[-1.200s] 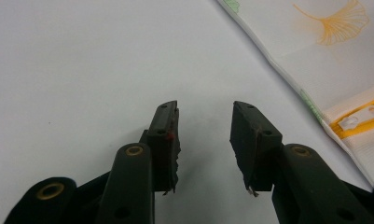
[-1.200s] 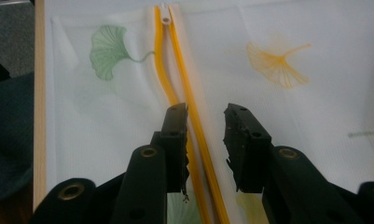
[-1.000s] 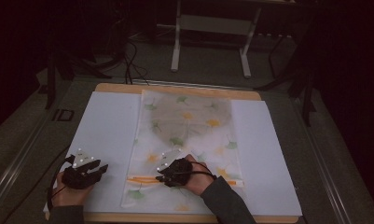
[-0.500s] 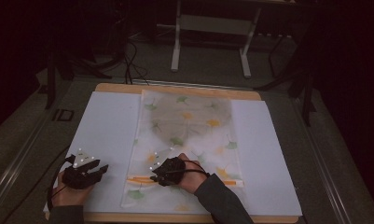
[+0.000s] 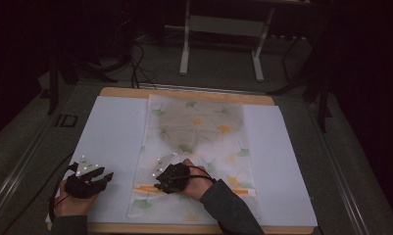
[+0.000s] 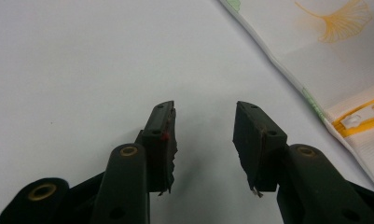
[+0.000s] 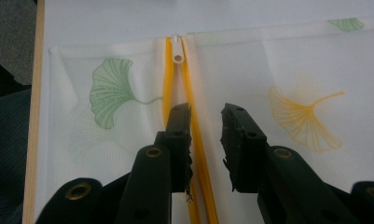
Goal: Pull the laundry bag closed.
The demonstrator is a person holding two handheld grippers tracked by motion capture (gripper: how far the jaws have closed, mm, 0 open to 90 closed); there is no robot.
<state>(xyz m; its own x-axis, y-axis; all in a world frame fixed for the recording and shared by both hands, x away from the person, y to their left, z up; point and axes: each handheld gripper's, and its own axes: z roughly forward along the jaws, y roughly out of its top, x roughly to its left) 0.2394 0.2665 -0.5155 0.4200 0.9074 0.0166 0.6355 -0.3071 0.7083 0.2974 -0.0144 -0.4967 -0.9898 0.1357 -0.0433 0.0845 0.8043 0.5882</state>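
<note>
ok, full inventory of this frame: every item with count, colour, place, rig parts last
mesh bag: one, white with green and yellow leaf print, middle of the sheet.
zipper: one, yellow, across the bag's near end, white pull at one end.
sheet: one, white, covers the board.
board: one, light wood, under the sheet.
stand: one, white, on the floor beyond the board.
left gripper: black, open over bare sheet.
right gripper: black, jaws apart over the zipper.
</note>
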